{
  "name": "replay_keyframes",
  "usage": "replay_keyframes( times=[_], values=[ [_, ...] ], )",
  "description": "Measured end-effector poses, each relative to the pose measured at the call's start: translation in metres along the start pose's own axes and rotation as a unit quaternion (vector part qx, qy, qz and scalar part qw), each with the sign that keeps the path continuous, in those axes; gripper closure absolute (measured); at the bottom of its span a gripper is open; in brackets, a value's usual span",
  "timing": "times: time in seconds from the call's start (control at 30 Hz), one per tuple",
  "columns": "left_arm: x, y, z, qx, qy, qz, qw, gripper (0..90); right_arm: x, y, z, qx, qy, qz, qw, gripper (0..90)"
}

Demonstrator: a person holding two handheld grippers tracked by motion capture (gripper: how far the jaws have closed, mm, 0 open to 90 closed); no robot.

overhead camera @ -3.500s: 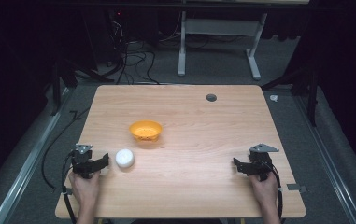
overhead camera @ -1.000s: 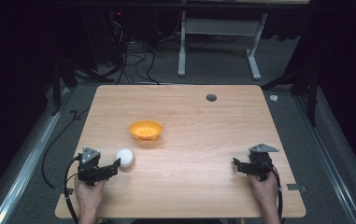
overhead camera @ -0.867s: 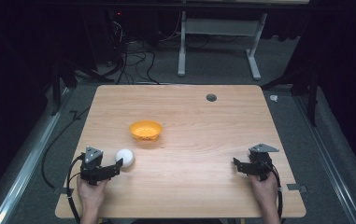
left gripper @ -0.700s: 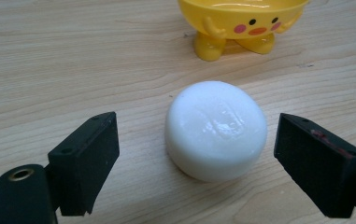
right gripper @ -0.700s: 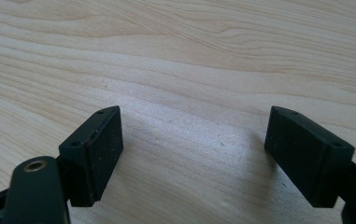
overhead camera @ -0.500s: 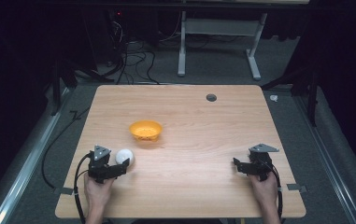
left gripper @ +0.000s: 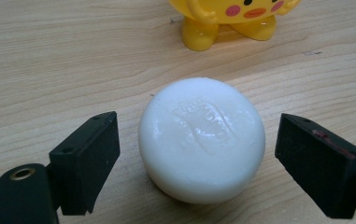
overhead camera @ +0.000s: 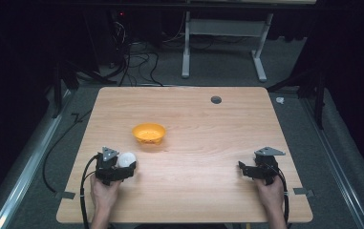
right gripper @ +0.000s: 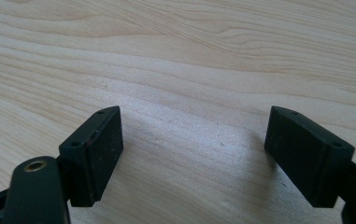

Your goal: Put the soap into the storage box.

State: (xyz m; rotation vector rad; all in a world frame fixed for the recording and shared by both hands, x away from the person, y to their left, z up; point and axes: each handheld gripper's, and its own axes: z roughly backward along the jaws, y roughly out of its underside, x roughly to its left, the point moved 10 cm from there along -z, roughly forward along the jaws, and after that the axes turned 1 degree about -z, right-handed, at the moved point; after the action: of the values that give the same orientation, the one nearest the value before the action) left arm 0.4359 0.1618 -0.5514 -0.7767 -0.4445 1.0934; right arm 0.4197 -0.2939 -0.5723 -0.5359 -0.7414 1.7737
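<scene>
Straddling the soap [left gripper: 202,140] on the table [overhead camera: 208,124] near the bowl [overhead camera: 149,133], my left gripper [left gripper: 199,163] gaped unclosed, so gripping, lifting and placing remained, while my right gripper [right gripper: 192,154] idled agape.

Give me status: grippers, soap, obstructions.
Left gripper open, jaws either side of white soap bar, not touching. Right gripper open over bare table. Soap flat on table; yellow bowl beyond it, apart. Nothing in the way.

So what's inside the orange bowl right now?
In the high view the orange bowl looks empty; the white soap bar lies on the table between the open left gripper jaws.
</scene>
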Motion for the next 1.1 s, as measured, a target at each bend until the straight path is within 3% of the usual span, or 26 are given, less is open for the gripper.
replay_keyframes(
  times=[0.3, 1.1],
  values=[
    [-0.002, 0.002, -0.009, 0.01, 0.003, -0.002, 0.9999, 14.7, 0.0, 0.0, 0.0, 0.0, 0.0, 0.0, 1.0, 20.4],
    [-0.001, 0.008, -0.025, 0.031, -0.02, -0.013, 0.9992, 20.6, 0.0, 0.0, 0.0, 0.0, 0.0, 0.0, 1.0, 20.4]
  ],
)
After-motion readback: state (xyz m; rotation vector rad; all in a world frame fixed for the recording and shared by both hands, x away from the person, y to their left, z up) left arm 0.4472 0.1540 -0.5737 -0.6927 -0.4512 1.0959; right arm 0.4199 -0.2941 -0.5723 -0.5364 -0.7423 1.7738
